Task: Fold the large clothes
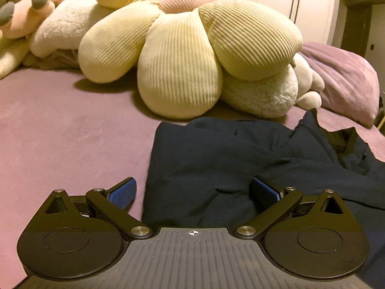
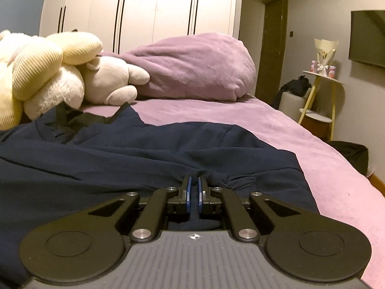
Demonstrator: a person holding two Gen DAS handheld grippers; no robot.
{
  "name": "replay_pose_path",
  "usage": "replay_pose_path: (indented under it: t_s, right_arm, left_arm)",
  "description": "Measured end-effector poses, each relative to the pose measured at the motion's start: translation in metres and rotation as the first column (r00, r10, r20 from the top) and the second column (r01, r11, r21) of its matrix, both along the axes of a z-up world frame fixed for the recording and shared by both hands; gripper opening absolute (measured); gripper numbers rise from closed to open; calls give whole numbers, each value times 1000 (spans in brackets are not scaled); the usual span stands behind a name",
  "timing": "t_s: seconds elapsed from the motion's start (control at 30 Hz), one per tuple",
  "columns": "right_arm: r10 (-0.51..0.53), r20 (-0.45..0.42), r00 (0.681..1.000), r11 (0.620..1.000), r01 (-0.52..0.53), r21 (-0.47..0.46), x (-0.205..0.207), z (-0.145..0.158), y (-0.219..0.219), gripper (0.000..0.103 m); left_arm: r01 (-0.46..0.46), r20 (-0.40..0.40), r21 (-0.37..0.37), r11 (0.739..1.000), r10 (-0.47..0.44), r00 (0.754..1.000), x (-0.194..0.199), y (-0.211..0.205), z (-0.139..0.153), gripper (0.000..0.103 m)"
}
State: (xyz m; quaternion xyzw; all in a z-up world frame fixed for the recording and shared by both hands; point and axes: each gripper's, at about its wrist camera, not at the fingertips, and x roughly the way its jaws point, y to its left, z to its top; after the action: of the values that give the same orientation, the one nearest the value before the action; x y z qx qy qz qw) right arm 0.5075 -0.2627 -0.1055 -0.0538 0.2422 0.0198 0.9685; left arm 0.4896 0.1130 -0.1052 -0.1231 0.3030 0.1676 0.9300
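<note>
A dark navy garment (image 1: 216,154) lies partly folded on the purple bed (image 1: 60,130). My left gripper (image 1: 193,190) is open and low over the garment's near left edge: its left finger is over bare bed, its right finger over the cloth. In the right wrist view the same navy garment (image 2: 144,149) spreads across the bed (image 2: 240,113). My right gripper (image 2: 193,187) is shut on a bunched fold of the garment near its elastic cuff (image 2: 240,181).
A yellow flower-shaped cushion (image 1: 192,48) and plush toys (image 1: 264,91) lie just beyond the garment. A purple pillow (image 2: 192,67) sits at the head of the bed. A white wardrobe (image 2: 144,7) stands behind. The bed's edge and a side table (image 2: 317,96) are at the right.
</note>
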Motion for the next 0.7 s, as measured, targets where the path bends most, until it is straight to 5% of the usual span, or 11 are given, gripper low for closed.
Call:
replay_pose_path:
  t_s: [0.2, 0.3, 0.43, 0.57, 0.7]
  right_arm:
    - [-43, 10, 999, 993, 44, -108, -22, 21, 12, 5]
    - [-85, 71, 994, 986, 94, -137, -58, 30, 6, 24]
    - [-104, -51, 993, 988, 97, -121, -59, 20, -13, 26]
    - [-92, -121, 988, 976, 66, -207, -48, 29, -5, 31]
    - [-81, -131, 988, 989, 64, -131, -75, 50, -18, 33]
  left_arm:
    - [-1, -62, -38, 999, -1, 998, -42, 1, 21, 103]
    - [24, -94, -6, 1000, -24, 995, -51, -1, 10, 103]
    - [-8, -149, -40, 999, 2, 989, -46, 1, 15, 103]
    - [23, -199, 11, 1000, -20, 980, -51, -4, 28, 103]
    - [88, -221, 48, 995, -76, 972, -79, -5, 44, 103]
